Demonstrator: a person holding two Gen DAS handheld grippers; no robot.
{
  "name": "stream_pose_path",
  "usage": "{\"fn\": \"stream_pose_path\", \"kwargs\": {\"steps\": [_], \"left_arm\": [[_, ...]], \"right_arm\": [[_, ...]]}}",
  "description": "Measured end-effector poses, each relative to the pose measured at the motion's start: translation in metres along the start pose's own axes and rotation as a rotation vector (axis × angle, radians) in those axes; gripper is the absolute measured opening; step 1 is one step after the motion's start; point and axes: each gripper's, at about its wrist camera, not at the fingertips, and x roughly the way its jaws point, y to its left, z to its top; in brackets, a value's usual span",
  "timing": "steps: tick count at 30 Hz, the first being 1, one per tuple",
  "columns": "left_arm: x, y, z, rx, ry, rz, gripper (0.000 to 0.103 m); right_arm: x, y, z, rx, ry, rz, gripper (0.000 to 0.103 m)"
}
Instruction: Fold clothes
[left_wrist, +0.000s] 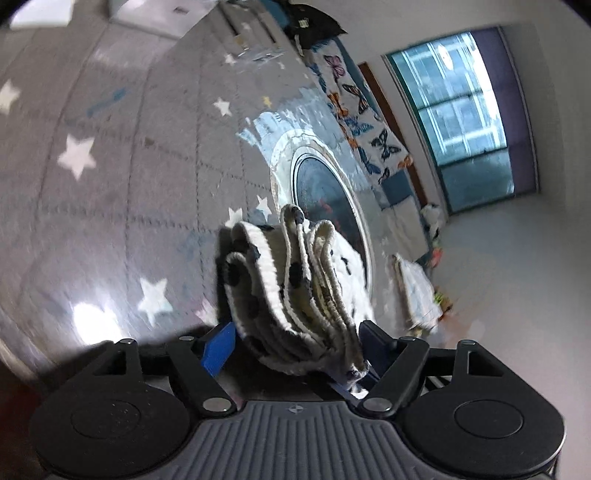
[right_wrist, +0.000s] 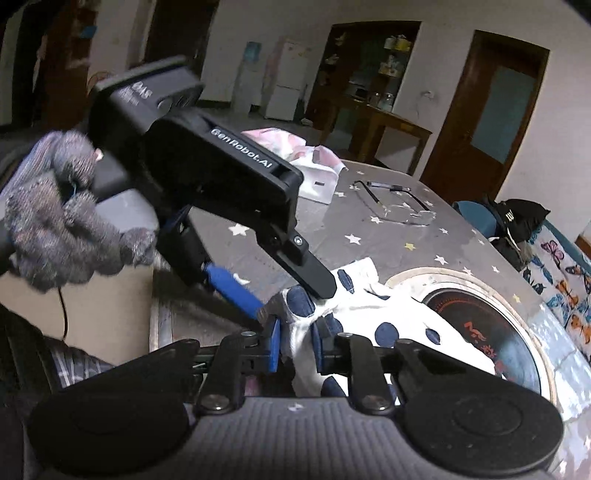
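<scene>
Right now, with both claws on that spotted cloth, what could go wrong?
The left gripper stands wide around the bunched spotted cloth, so the folds may slip out and undo. The right gripper pinches only a thin edge, which could pull free. The eyeglasses on the table could be swept aside.

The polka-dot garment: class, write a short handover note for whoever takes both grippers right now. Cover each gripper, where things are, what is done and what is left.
Left gripper: jaws wide, a thick bunch of the polka-dot garment between them; whether the pads press on it is unclear.
Right gripper: shut on a white fold of the same garment.
Where: the garment hangs between both grippers over the star-patterned table cover, beside the round inset. A pair of glasses lies further back.
Done: cloth gathered into several layers.
Left: probably lay it flat, finish the fold and release.
</scene>
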Motion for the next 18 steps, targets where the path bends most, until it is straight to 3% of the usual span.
{"fn": "stream_pose_path", "kwargs": {"steps": [4,9,10,12,16,18], "left_arm": [[0.008,0.006,0.001,-0.061,0.003,-0.022,0.081],[0.017,0.004,0.007,-0.049,-0.016,-0.026,0.079],[0.019,0.004,0.008,-0.045,-0.014,-0.027,0.076],[0.023,0.005,0.009,-0.043,-0.011,-0.024,0.068],[0.029,0.014,0.012,-0.066,-0.005,0.002,0.036],[0.029,0.018,0.013,-0.072,-0.002,-0.002,0.034]], "right_arm": [[-0.001,0.001,-0.002,0.004,-0.004,0.009,0.016],[-0.004,0.004,-0.005,-0.004,-0.009,0.019,0.013],[-0.005,0.004,-0.005,-0.004,-0.012,0.020,0.007],[-0.007,0.002,-0.004,0.000,-0.021,0.019,0.006],[-0.005,0.001,-0.004,0.004,-0.011,0.018,0.006],[-0.004,-0.001,-0.006,0.014,-0.007,0.020,0.006]]}}
